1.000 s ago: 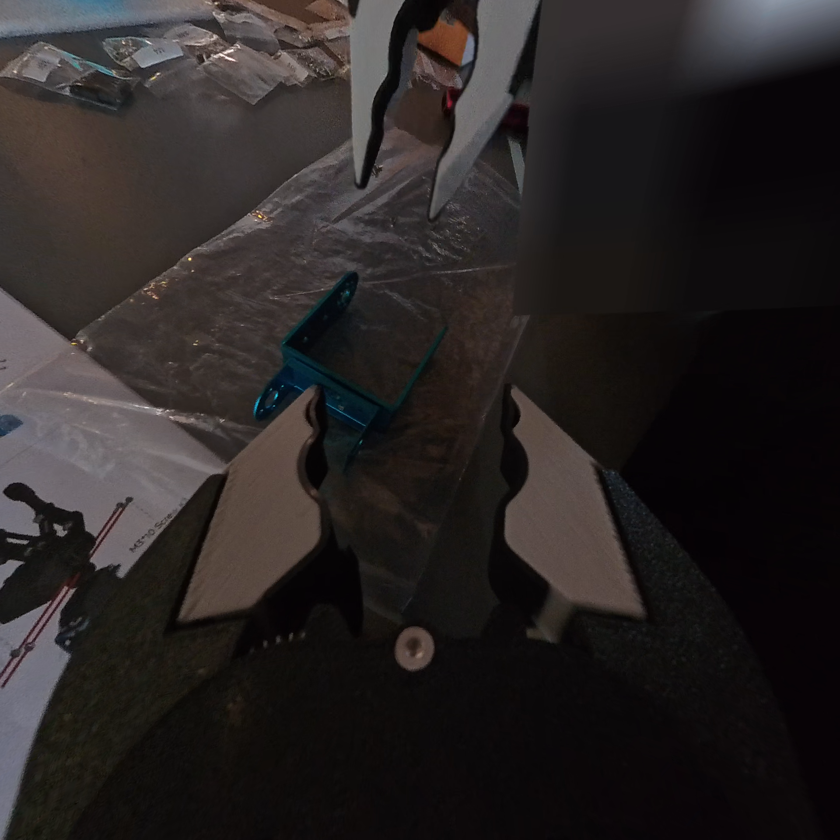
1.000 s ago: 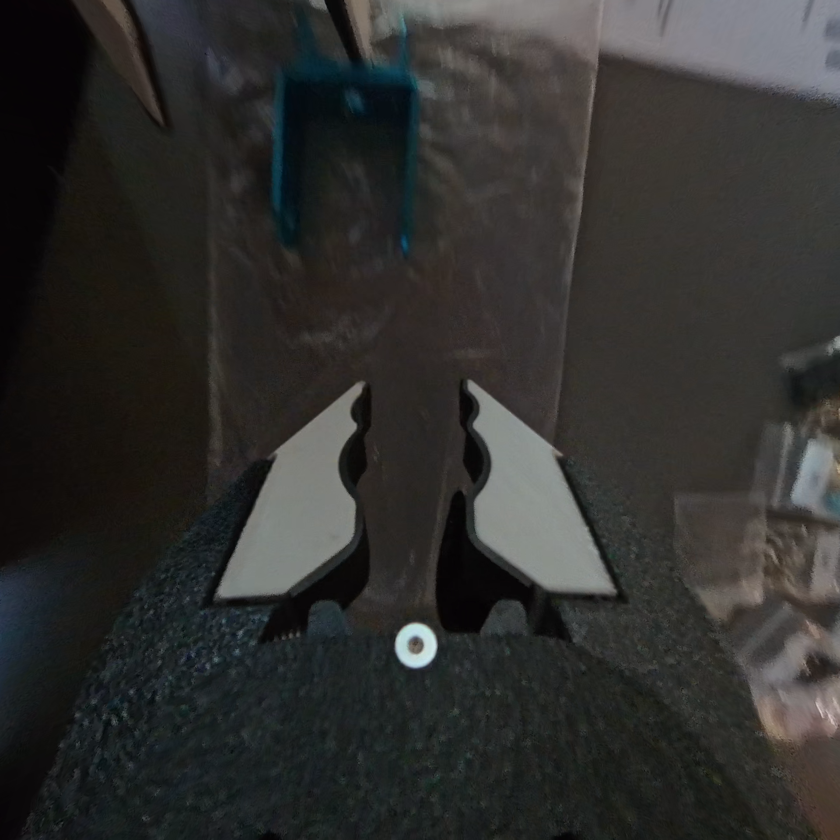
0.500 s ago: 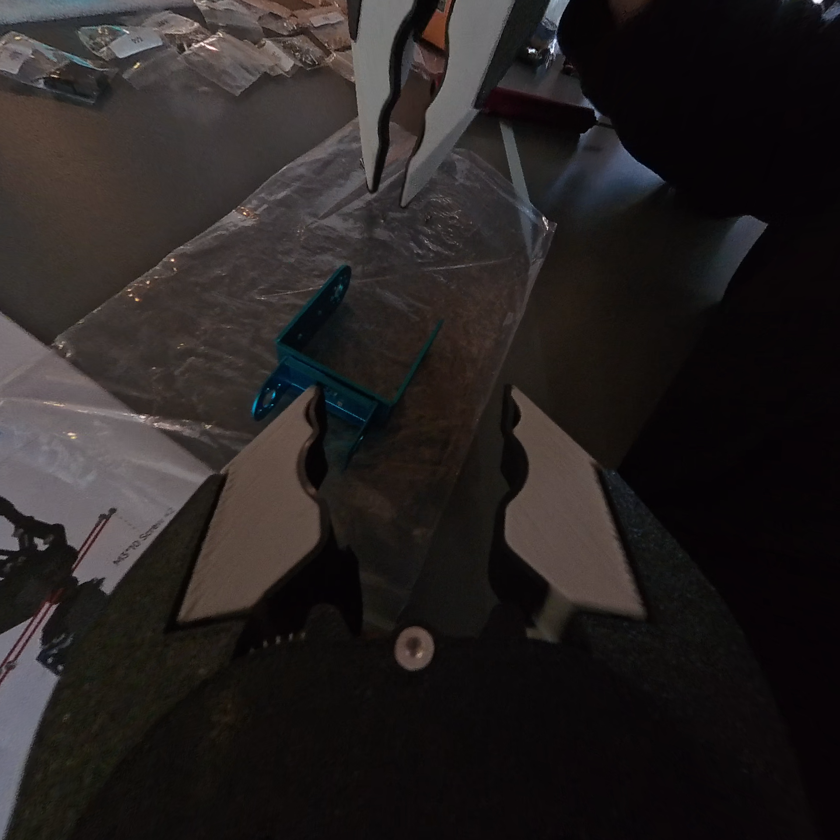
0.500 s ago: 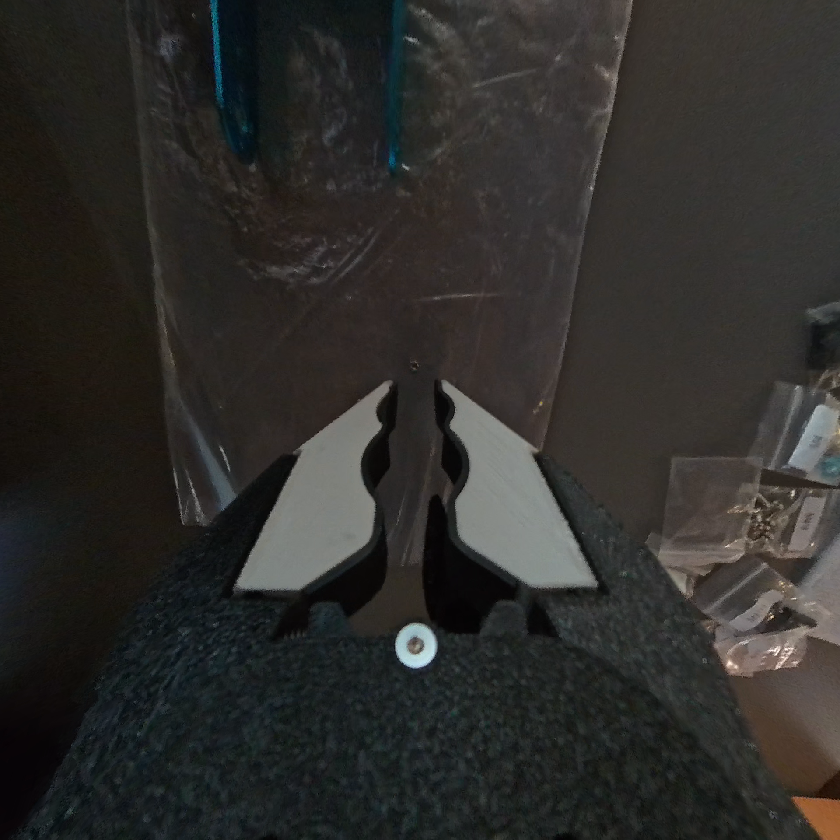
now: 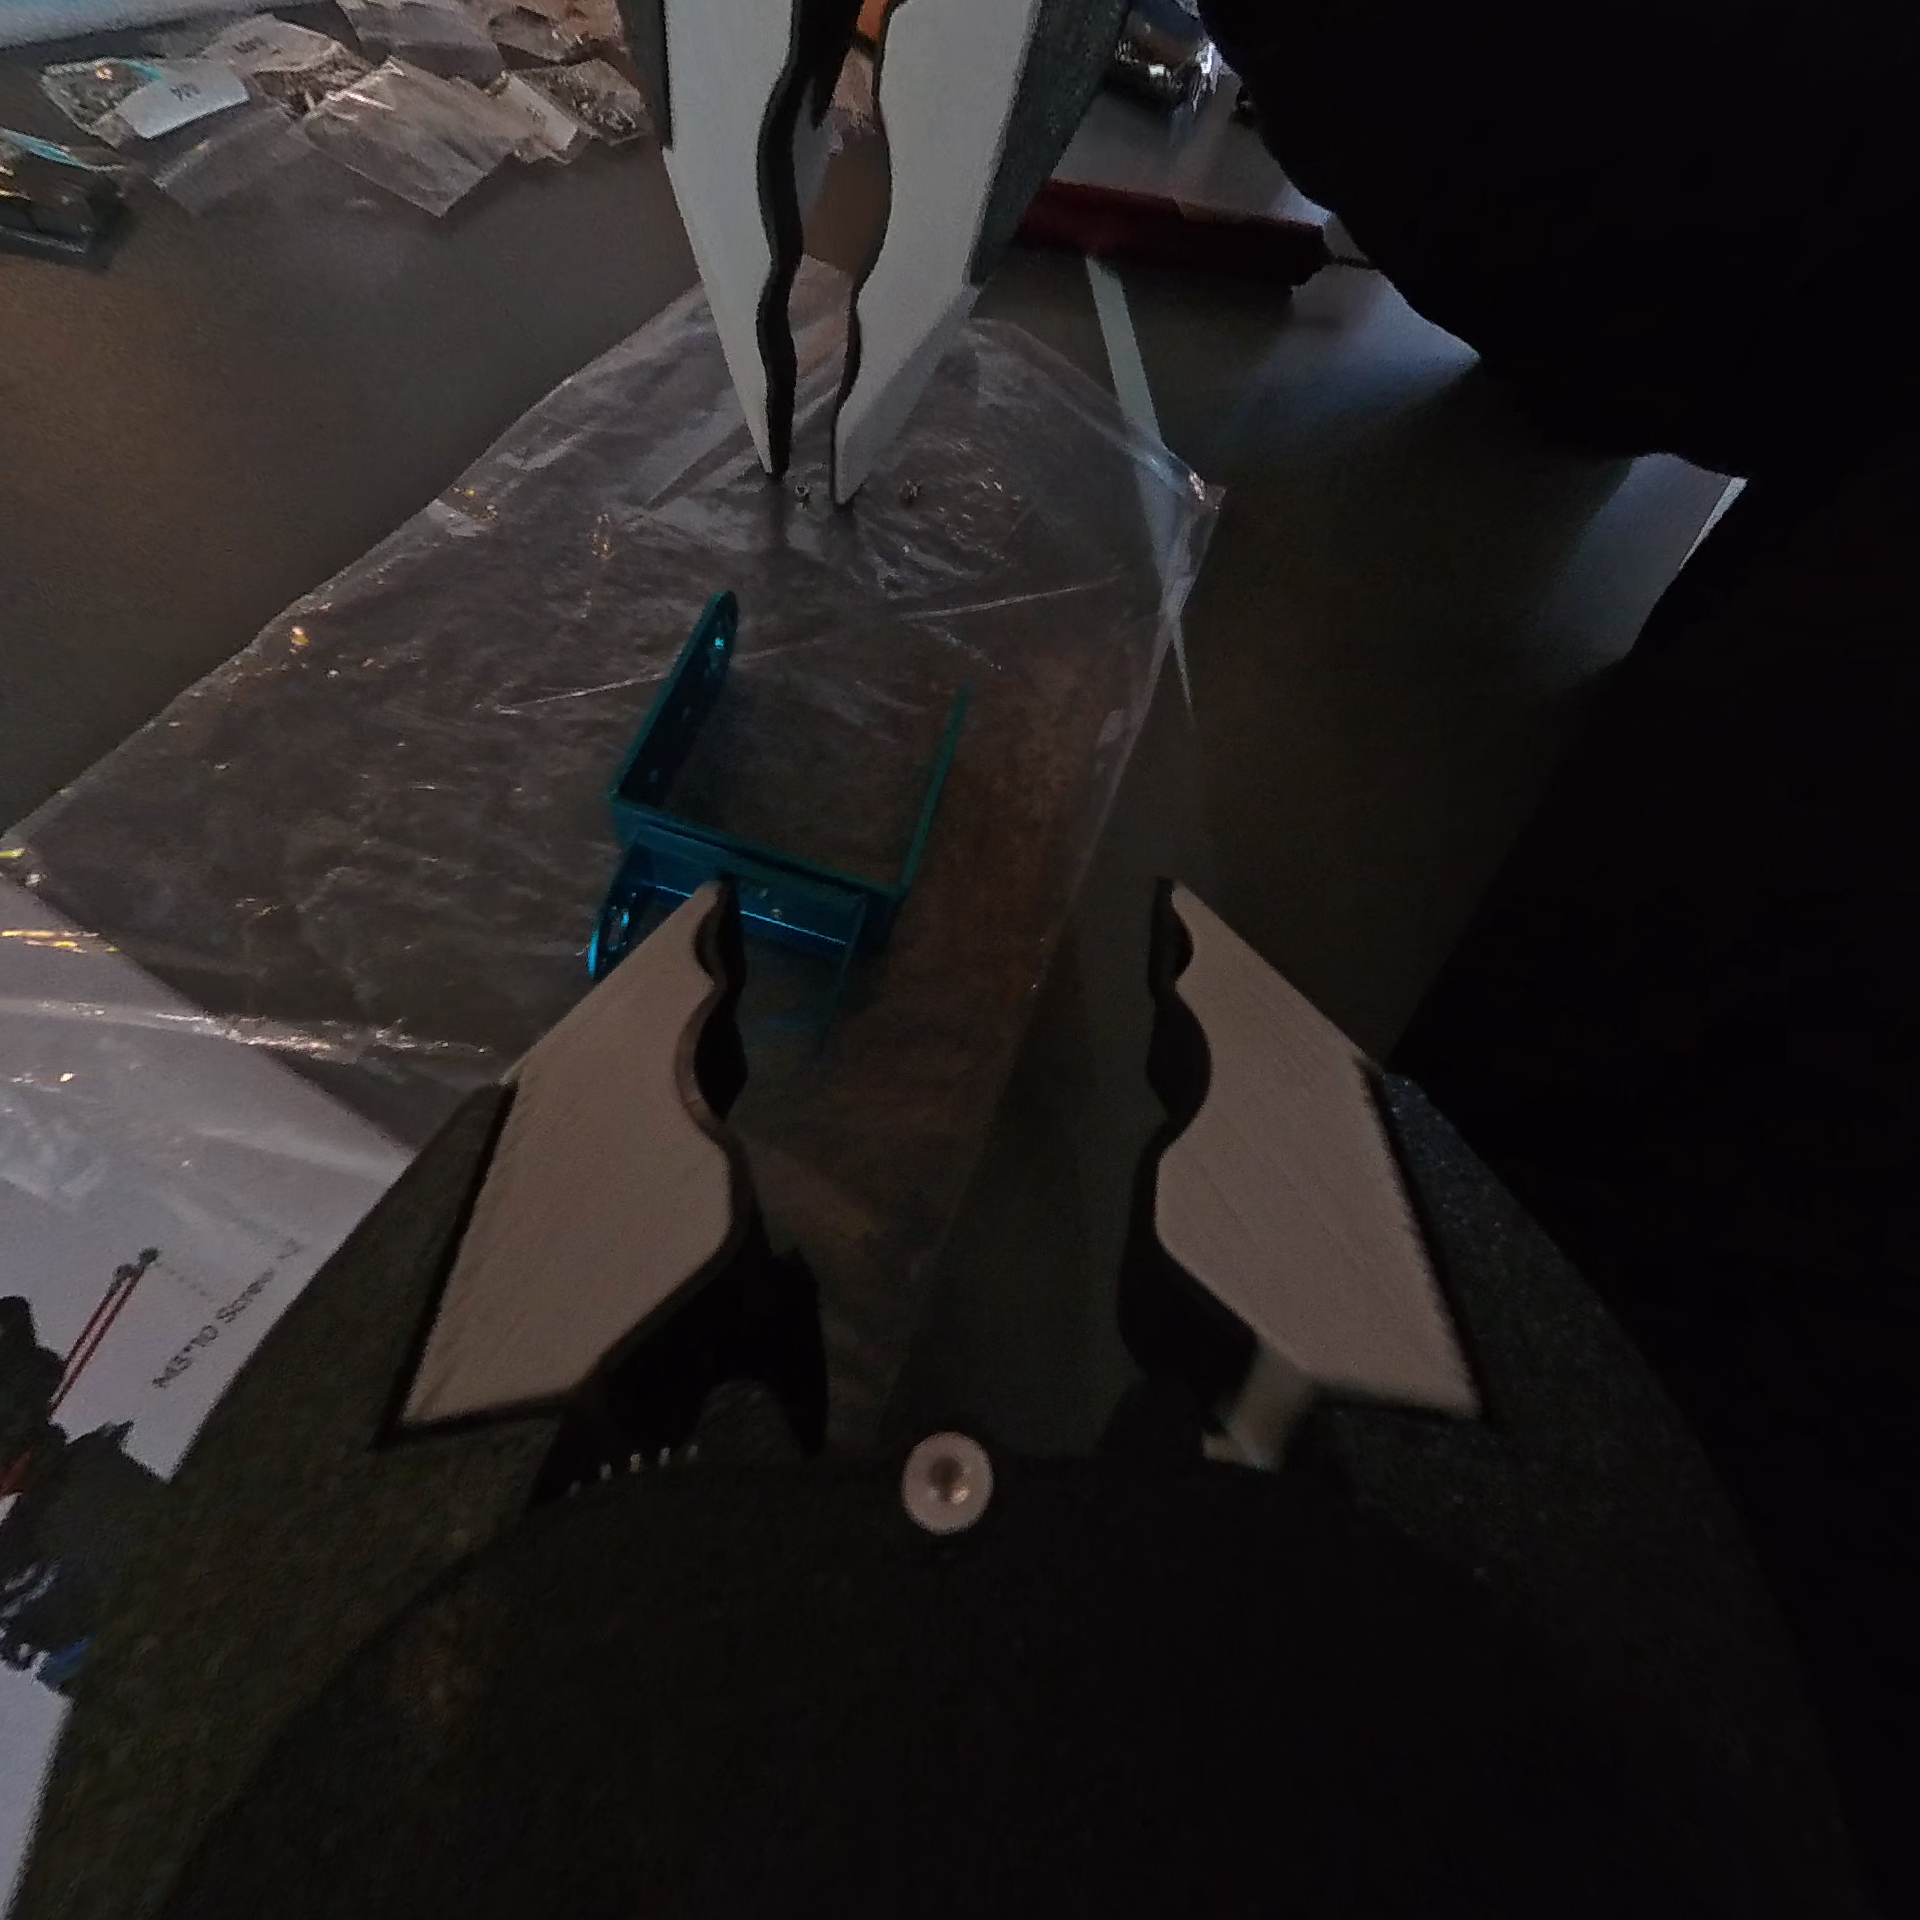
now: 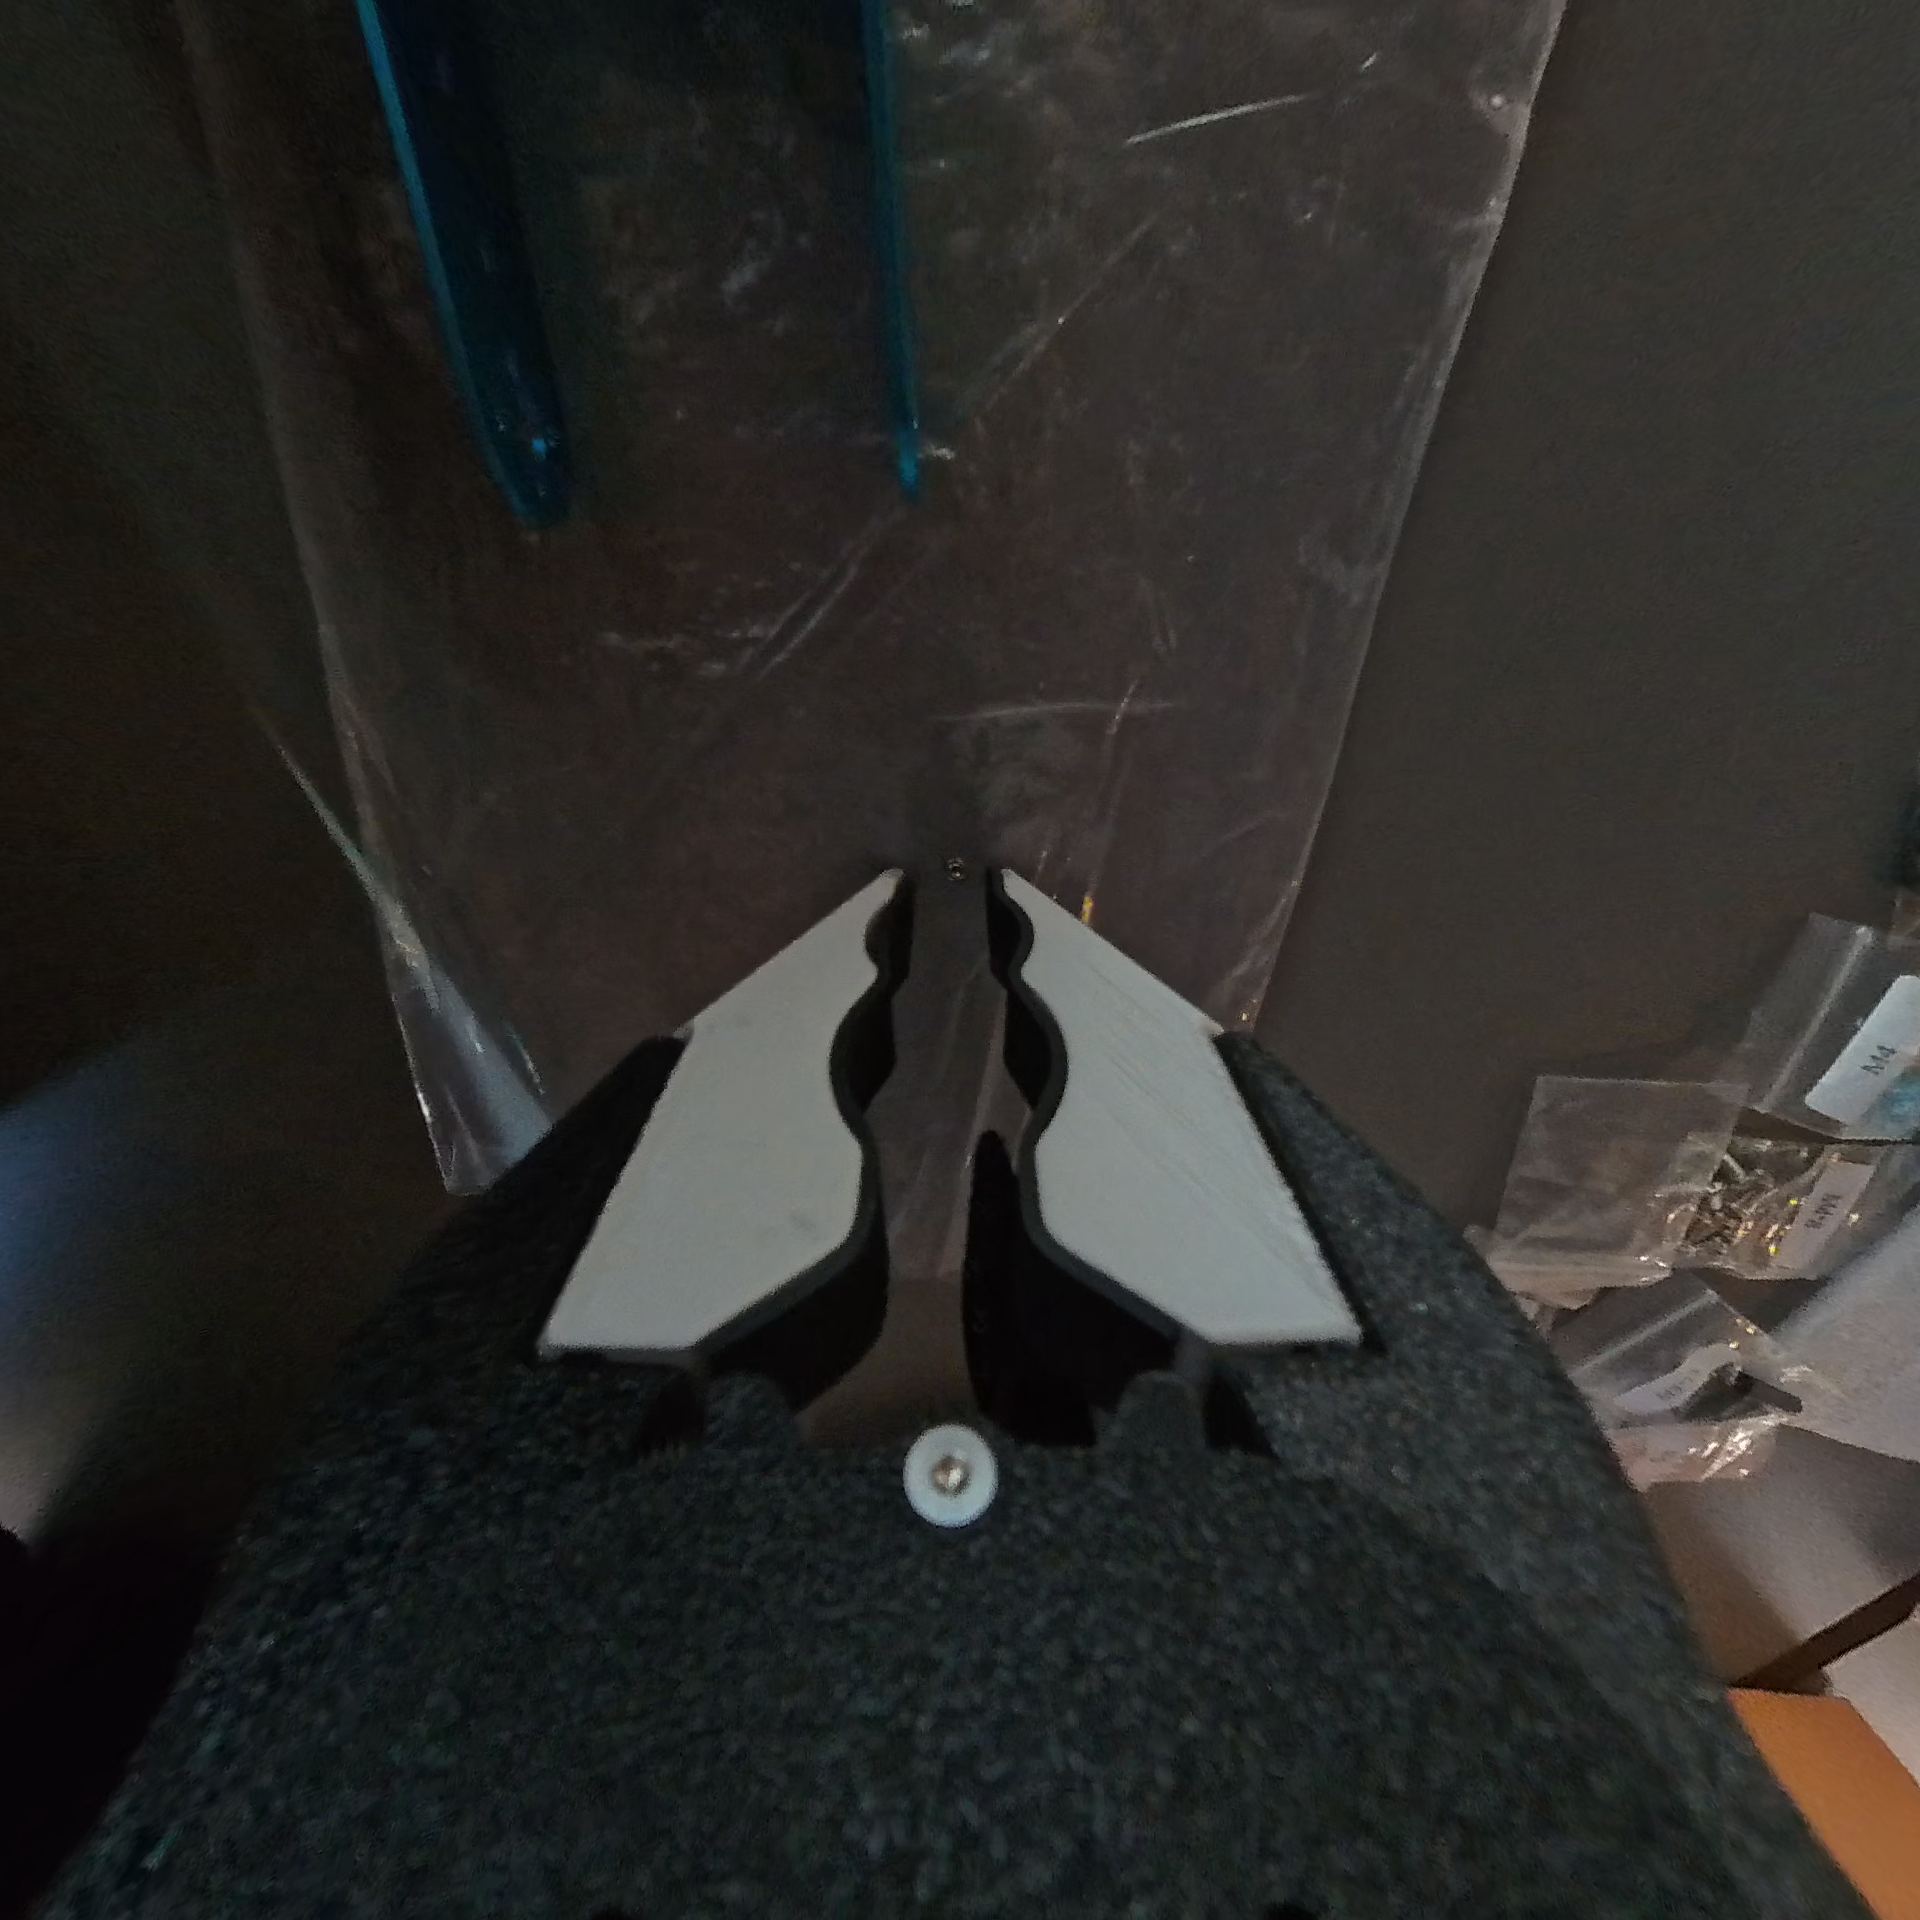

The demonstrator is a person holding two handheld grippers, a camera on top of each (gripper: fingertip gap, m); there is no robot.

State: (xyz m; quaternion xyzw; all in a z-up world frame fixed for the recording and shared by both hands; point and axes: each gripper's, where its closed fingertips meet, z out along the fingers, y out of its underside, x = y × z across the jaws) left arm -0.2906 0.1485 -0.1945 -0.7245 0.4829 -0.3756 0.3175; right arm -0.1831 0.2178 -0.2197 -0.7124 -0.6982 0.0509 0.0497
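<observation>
The left gripper (image 5: 940, 914) is held wide and empty, the blue U-bracket (image 5: 800, 899) lying at its 11 o'clock on the clear plastic bag (image 5: 416, 727); the right gripper (image 6: 951, 888) is narrowed, a tiny screw (image 6: 953, 868) being flanked by its tips at 12 o'clock.

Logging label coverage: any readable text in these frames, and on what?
I don't quote wording, so here are the carriers only.
Sheet, left view: one short printed line, legible.
Far bag label, left view: small and blurred.
Near bag labels, right view: short codes, partly legible.
</observation>
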